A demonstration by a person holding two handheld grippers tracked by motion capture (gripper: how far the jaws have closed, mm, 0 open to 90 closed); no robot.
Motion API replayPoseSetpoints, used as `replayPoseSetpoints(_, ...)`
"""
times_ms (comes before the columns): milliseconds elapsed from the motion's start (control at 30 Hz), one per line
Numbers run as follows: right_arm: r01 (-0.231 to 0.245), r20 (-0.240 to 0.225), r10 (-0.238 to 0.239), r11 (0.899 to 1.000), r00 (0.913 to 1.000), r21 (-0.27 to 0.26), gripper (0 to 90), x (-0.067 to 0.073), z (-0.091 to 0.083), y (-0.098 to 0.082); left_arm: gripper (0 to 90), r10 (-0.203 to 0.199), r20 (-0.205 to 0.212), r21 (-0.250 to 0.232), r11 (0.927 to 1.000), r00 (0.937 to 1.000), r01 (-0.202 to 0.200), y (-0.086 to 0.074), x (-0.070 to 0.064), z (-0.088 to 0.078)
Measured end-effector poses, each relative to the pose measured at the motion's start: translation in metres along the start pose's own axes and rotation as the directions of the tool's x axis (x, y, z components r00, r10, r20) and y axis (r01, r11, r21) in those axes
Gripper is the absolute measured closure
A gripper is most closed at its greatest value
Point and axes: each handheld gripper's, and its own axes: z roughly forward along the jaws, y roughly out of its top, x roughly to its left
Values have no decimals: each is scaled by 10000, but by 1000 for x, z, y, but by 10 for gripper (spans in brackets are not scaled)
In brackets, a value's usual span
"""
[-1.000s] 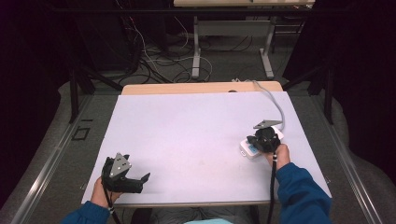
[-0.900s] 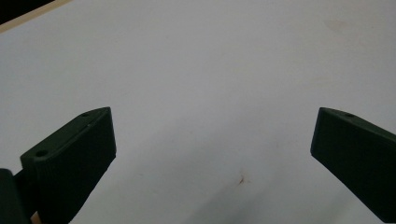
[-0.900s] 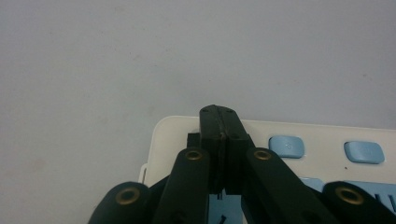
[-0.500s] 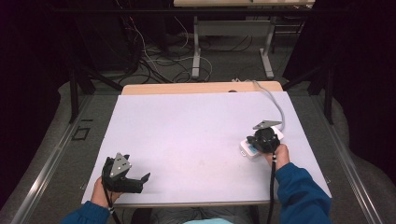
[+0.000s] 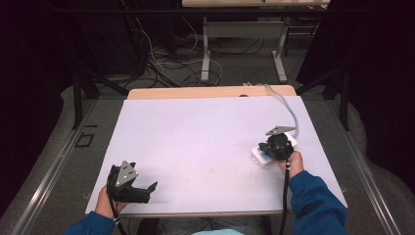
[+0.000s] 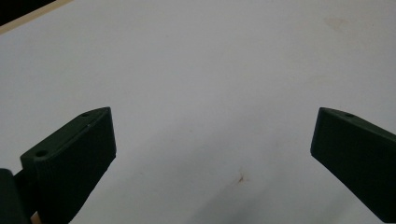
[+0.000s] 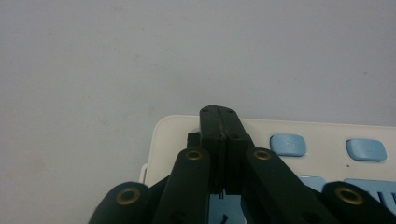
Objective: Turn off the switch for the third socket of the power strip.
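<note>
A: Where's the white device (image 5: pixel 262 155) w/ blue buttons (image 7: pixel 287 143) sitting?

B: Lying flat on the worktop (image 5: pixel 205 142), right side, near the edge. Right claw (image 7: pixel 218 114) is hovering over it, tips pointing down at its top face.

A: Gripping it?

B: No. Jaws are pressing together, nothing between them. Can't tell if the tips are touching the casing.

A: And the left claw (image 6: pixel 212 154)?

B: Sitting at the near left corner, well apart from the device. Jaws are standing wide open over bare white surface, holding nothing.

Blue sleeves (image 5: pixel 313 200) — black, brass-riveted fingers (image 7: pixel 219 135)
</note>
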Motion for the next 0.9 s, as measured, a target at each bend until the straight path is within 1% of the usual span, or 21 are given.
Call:
replayPoseSetpoints(133, -12, -14, 12, 10000, 10000, 19, 900, 0, 0, 0, 2, 30, 19, 51, 10000, 10000, -30, 0, 0, 0)
replayPoseSetpoints(200, 52, -14, -52, 10000, 10000, 15, 900, 1, 0, 0, 2, 25, 4, 15, 10000, 10000, -25, 0, 0, 0)
replayPoseSetpoints(233, 171, 71, -171, 9999, 9998, 2, 900, 1, 0, 0, 2, -20, 54, 17, 10000, 10000, 20, 0, 0, 0)
replayPoseSetpoints(433, 192, 34, -192, 9998, 9998, 12, 900, 1, 0, 0, 2, -54, 86, 46, 10000, 9999, 54, 0, -1, 0)
replayPoseSetpoints(500, 291, 98, -292, 9996, 9995, 20, 900, 1, 0, 1, 2, -20, 98, 35, 10000, 10000, 20, 0, -1, 0)
replayPoseSetpoints(567, 169, 110, -169, 9999, 9998, 4, 900, 2, 0, 1, 2, 73, 15, 53, 10000, 10000, -73, 0, 0, -1)
replayPoseSetpoints(667, 269, 137, -269, 9996, 9995, -8, 900, 2, 0, 1, 2, 10, 84, 69, 10000, 10000, -10, 0, 0, 0)
replayPoseSetpoints(900, 237, 218, -238, 9997, 9995, 16, 900, 4, 0, 1, 2, -20, 98, 58, 10000, 10000, 19, 0, -1, 0)
